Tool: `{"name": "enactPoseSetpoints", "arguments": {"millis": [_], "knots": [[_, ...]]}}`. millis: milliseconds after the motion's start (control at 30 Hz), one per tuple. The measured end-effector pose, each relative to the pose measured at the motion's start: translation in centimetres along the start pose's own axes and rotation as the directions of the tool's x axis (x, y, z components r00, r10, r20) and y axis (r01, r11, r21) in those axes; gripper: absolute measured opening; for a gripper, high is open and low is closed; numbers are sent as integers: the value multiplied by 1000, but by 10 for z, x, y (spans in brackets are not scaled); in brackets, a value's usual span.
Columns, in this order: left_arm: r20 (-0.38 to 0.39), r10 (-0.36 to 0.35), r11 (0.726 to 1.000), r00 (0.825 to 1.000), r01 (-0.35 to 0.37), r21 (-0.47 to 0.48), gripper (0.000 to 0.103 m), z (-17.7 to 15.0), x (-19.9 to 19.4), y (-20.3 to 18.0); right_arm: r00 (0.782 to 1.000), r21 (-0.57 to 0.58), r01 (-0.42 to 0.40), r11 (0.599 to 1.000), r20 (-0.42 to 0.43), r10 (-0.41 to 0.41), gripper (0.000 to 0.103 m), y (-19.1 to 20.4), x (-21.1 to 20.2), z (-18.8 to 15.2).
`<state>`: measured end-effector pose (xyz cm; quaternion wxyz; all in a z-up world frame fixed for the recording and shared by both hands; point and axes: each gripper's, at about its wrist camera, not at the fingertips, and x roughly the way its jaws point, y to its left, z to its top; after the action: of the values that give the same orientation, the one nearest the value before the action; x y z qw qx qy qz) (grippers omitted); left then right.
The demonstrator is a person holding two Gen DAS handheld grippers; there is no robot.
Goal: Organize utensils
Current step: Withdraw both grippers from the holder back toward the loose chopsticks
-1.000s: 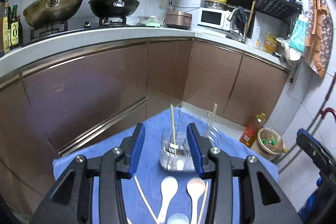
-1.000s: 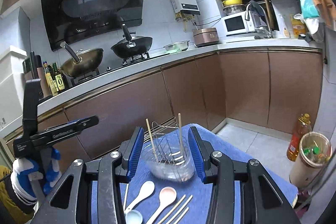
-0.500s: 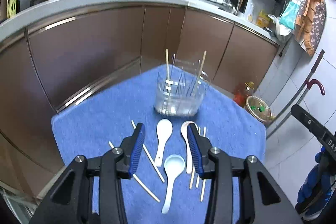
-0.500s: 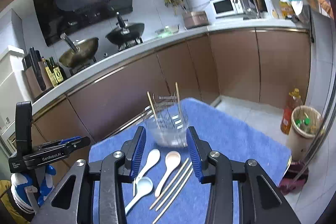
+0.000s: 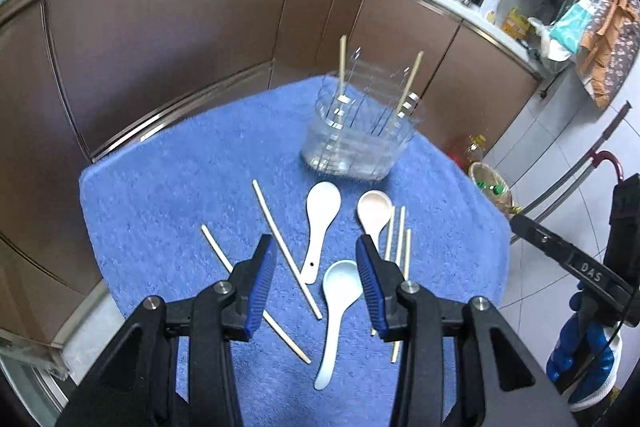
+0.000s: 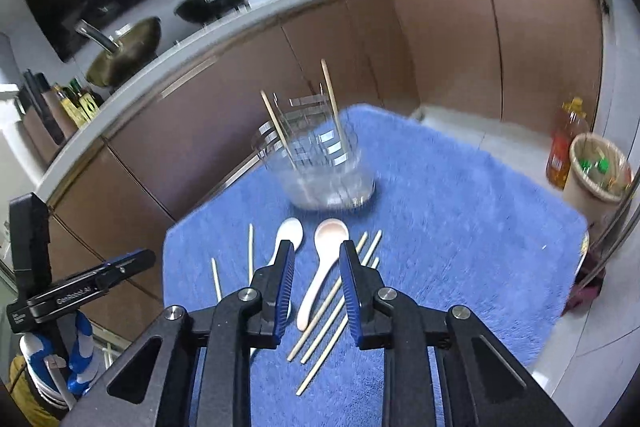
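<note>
A clear plastic utensil holder (image 5: 356, 143) (image 6: 320, 167) stands at the far side of a blue towel (image 5: 168, 195) (image 6: 460, 211) with two chopsticks upright in it. On the towel lie a white spoon (image 5: 320, 223) (image 6: 289, 233), a pink spoon (image 5: 374, 211) (image 6: 324, 259), a pale blue spoon (image 5: 336, 307) and several loose chopsticks (image 5: 286, 247) (image 6: 336, 303). My left gripper (image 5: 316, 275) is open and empty above the spoons. My right gripper (image 6: 316, 267) is open and empty above the pink spoon.
Brown kitchen cabinets (image 5: 180, 39) under a white counter curve behind the towel. Woks (image 6: 120, 55) sit on the stove. An oil bottle (image 6: 564, 147) and a waste bin (image 6: 596, 171) stand on the floor at right.
Both grippers have pulled back and tilted down from the holder, so the spoons and loose chopsticks now show in full. The right jaws stand narrower than before.
</note>
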<state>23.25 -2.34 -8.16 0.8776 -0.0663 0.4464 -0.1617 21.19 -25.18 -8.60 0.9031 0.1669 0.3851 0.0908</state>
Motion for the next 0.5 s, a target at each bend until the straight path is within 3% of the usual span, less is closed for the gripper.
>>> {"name": "enactPoseSetpoints", "arguments": {"millis": [267, 500], "knots": [[-117, -19, 997, 993, 10, -79, 39, 8, 57, 29, 988, 7, 41, 999, -150, -39, 22, -18, 65, 3], [-224, -31, 987, 974, -5, -158, 39, 19, 117, 56, 967, 11, 74, 997, -244, -69, 22, -38, 118, 15]]}}
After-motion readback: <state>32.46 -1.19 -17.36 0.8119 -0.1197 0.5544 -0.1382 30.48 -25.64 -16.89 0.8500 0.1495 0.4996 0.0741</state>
